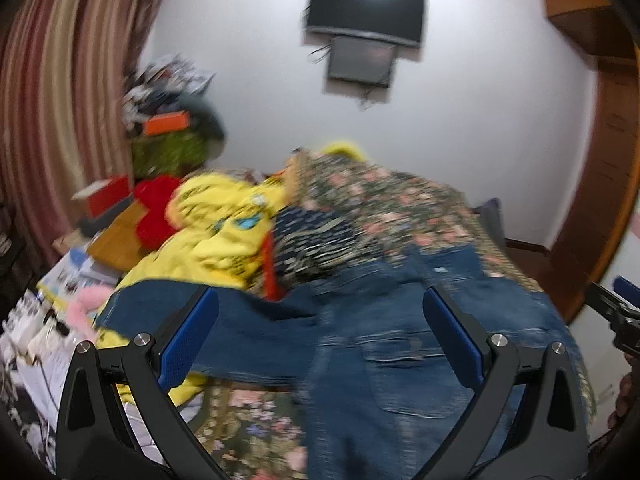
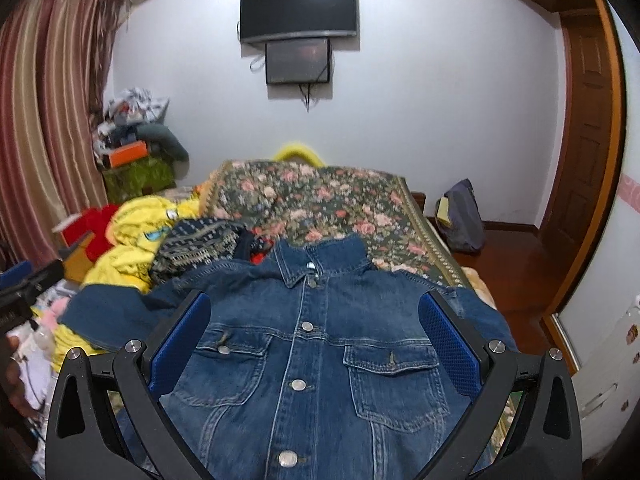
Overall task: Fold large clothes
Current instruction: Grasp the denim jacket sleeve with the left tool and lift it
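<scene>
A blue denim jacket (image 2: 312,344) lies front-up and buttoned on the floral bedspread (image 2: 320,200), collar toward the far wall, its left sleeve spread out to the left. My right gripper (image 2: 314,312) is open and empty, hovering over the jacket's chest between the two pockets. In the left wrist view the jacket (image 1: 360,340) is blurred. My left gripper (image 1: 320,312) is open and empty above the jacket's left side and sleeve. The right gripper shows at that view's right edge (image 1: 616,312).
A pile of clothes lies left of the jacket: a yellow garment (image 2: 136,232), a dark patterned one (image 2: 196,244) and something red (image 2: 92,224). Boxes and clutter stand by the striped curtain (image 2: 48,120). A dark bag (image 2: 460,216) sits on the floor near the wooden door (image 2: 588,120).
</scene>
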Motion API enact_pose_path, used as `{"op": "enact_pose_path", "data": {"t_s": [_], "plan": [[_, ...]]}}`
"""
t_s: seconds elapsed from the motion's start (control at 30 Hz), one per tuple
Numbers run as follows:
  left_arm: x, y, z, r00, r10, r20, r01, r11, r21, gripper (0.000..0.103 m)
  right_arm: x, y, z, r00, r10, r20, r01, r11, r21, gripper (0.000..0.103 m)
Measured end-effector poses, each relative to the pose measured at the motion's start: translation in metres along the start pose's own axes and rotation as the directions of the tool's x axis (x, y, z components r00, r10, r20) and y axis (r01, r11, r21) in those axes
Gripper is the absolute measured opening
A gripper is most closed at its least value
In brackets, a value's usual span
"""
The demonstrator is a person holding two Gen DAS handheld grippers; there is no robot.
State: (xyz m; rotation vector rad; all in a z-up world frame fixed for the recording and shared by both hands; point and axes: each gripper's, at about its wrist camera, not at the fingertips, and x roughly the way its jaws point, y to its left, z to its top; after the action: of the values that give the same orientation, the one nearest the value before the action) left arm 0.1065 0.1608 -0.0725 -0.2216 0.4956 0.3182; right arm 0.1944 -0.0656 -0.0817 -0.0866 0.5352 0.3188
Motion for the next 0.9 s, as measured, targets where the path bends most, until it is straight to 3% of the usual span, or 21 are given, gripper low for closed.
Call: {"op": "enact_pose_path", "data": {"t_s": [0.1, 0.2, 0.33, 0.43, 0.57, 0.63, 0.7, 0.83, 0.9], "plan": [[0.027, 0.034, -0.004, 0.998, 0.031, -0.053, -0.034, 0.997, -0.067, 0.103, 0.026, 0.003, -0.004, 0.997, 0.019, -0.069, -0.018, 1.0, 0.008, 0.103], [0.054, 0.079, -0.012, 0.988, 0.095, -0.118, -0.112, 0.983, -0.143, 0.103, 0.051, 0.004, -0.009, 0.988, 0.049, -0.144, -0.048, 0.999, 0.014, 0.103], [0.082, 0.139, -0.026, 0.973, 0.09, -0.211, -0.148, 0.949, -0.277, 0.103, 0.076, 0.004, -0.013, 0.97, 0.07, -0.235, -0.068, 0.998, 0.016, 0.103], [0.106, 0.179, -0.04, 0.951, 0.092, -0.295, -0.191, 0.926, -0.325, 0.103, 0.094, 0.006, -0.013, 0.957, 0.055, -0.284, -0.059, 0.998, -0.007, 0.103], [0.136, 0.218, -0.063, 0.92, 0.041, -0.389, -0.207, 0.895, -0.395, 0.103, 0.103, 0.003, -0.011, 0.944, 0.062, -0.323, -0.068, 0.998, -0.008, 0.103], [0.152, 0.239, -0.078, 0.904, -0.008, -0.427, -0.207, 0.866, -0.456, 0.1, 0.107, 0.003, -0.008, 0.941, 0.069, -0.331, -0.076, 0.997, -0.007, 0.103], [0.166, 0.259, -0.091, 0.89, -0.07, -0.45, -0.199, 0.829, -0.523, 0.09, 0.107, 0.003, -0.006, 0.937, 0.083, -0.34, -0.088, 0.996, 0.001, 0.103], [0.183, 0.28, -0.108, 0.881, -0.162, -0.445, -0.176, 0.76, -0.626, 0.087, 0.113, 0.005, -0.007, 0.934, 0.071, -0.351, -0.078, 0.997, -0.006, 0.103], [0.191, 0.291, -0.114, 0.878, -0.185, -0.441, -0.178, 0.731, -0.659, 0.08, 0.116, 0.007, -0.009, 0.931, 0.059, -0.36, -0.069, 0.997, -0.015, 0.103]]}}
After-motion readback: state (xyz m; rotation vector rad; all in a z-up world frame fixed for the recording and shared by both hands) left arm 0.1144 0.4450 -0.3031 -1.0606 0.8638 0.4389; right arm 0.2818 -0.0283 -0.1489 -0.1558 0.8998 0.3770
